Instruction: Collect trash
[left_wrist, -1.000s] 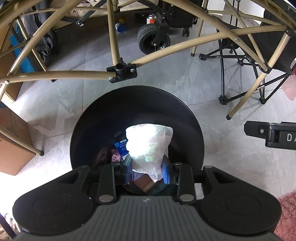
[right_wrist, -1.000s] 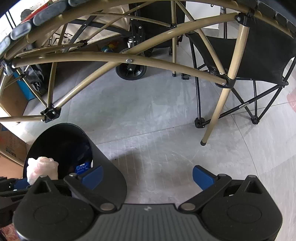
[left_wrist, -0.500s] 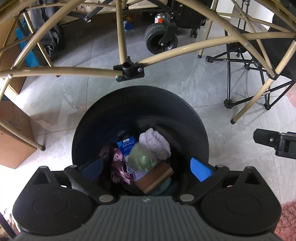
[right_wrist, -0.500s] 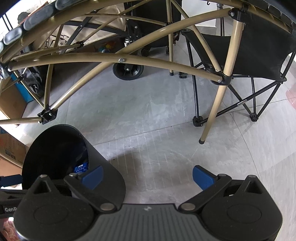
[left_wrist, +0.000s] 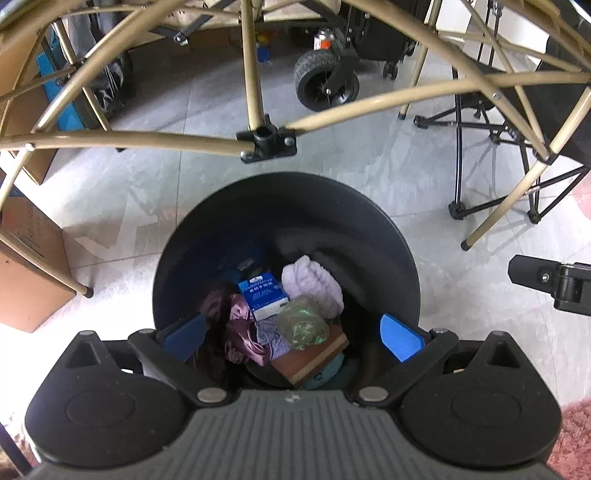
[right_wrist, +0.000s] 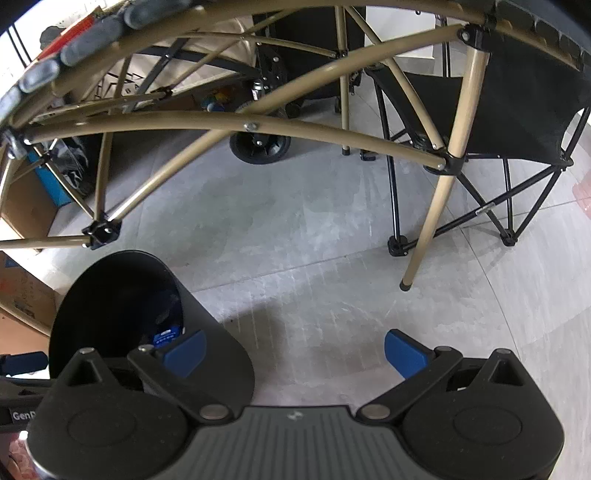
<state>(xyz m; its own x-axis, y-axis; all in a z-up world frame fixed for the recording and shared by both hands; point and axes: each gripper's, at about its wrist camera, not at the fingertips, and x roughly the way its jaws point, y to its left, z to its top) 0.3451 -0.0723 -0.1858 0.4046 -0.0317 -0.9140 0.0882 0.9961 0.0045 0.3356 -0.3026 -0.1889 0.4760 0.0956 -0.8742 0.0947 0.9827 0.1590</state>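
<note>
A black round trash bin (left_wrist: 332, 206) stands on the tile floor. Inside lie a crumpled clear plastic bag (left_wrist: 303, 326), a blue-and-white carton (left_wrist: 263, 295), a pale purple fuzzy wad (left_wrist: 312, 286), purple cloth (left_wrist: 242, 334) and a brown board (left_wrist: 314, 356). My left gripper (left_wrist: 291, 334) is open and empty, right above the bin's mouth. My right gripper (right_wrist: 295, 350) is open and empty over bare floor, to the right of the bin (right_wrist: 122, 295). Part of the right gripper shows at the right edge of the left wrist view (left_wrist: 554, 280).
Tan folding-frame tubes (left_wrist: 147, 140) arch over the bin, with a black joint (left_wrist: 267, 142) just beyond its rim. A tan leg (right_wrist: 424, 229) and a black camp chair (right_wrist: 517, 122) stand right. Cardboard boxes (left_wrist: 29, 266) left, a wheeled cart (left_wrist: 327, 83) behind, pink rug (left_wrist: 576, 443) at lower right.
My left gripper opened and let go of the plastic bag, which dropped into the bin onto the other trash. The right gripper stayed open and barely shifted.
</note>
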